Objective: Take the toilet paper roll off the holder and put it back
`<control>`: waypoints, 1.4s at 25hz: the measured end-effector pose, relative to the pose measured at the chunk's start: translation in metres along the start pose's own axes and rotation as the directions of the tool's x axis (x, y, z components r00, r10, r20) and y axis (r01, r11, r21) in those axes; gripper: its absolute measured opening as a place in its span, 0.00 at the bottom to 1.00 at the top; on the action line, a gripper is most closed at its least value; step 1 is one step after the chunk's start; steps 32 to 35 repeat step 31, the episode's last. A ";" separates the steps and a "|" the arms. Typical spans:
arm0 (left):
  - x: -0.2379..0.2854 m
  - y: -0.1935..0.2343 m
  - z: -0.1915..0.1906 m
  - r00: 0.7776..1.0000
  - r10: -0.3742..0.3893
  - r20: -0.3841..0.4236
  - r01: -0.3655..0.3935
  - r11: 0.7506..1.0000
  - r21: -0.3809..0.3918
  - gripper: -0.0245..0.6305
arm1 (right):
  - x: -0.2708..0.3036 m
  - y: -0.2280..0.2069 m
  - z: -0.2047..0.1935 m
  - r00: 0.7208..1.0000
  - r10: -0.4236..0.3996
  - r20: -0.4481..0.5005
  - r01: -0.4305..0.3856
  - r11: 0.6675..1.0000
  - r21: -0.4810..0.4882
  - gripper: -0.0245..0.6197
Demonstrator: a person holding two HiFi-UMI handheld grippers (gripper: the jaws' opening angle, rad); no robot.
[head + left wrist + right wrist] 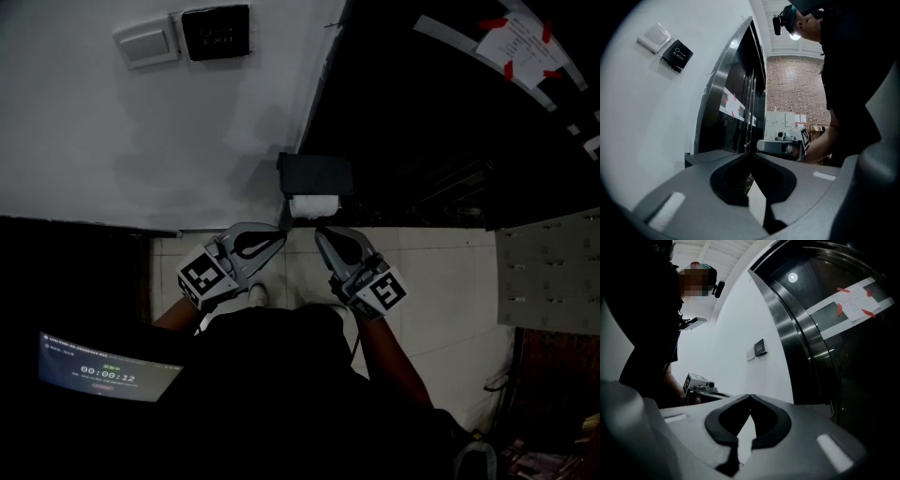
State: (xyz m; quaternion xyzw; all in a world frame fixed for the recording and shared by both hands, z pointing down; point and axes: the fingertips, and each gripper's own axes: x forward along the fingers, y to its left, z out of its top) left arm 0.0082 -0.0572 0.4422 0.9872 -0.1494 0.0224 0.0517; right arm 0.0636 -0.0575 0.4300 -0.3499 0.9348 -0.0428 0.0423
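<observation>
Nearest to the person, the left gripper (280,233) and the right gripper (320,231) are held side by side, both pointing forward. In each gripper view the two jaws meet at their tips, so both claws are closed, and neither one holds anything.

Just beyond the tips is the toilet paper roll (313,206). It sits on the holder (316,174) under a black cover, which is fixed at the end of the white wall (187,141). Whether a tip touches the paper, I cannot tell.

The roll is probably light and soft, with a stiffer tube in the middle. A hard squeeze would dent it and the loose sheet may unwind, so I would take it across its two flat ends, or gently around its body, with the jaws opened wide first.

The cover is close over the roll, so the free way is down and toward the person, over the tiled floor (441,281). On the right the dark glass door (450,112) stands near; on the left the wall limits any side move.
</observation>
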 end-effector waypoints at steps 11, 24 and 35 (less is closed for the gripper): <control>0.004 -0.001 -0.008 1.000 0.002 0.011 -0.002 1.000 -0.001 0.04 | 0.006 0.005 -0.005 1.000 0.010 -0.004 -0.010 1.000 0.004 0.04; 0.007 0.004 -0.009 1.000 0.002 0.015 -0.001 1.000 -0.017 0.04 | 0.015 0.006 -0.018 1.000 0.010 -0.019 -0.009 1.000 0.019 0.04; 0.007 0.003 -0.015 1.000 0.001 0.013 -0.001 1.000 -0.011 0.04 | 0.022 0.010 -0.022 1.000 0.011 -0.019 -0.010 0.999 0.044 0.04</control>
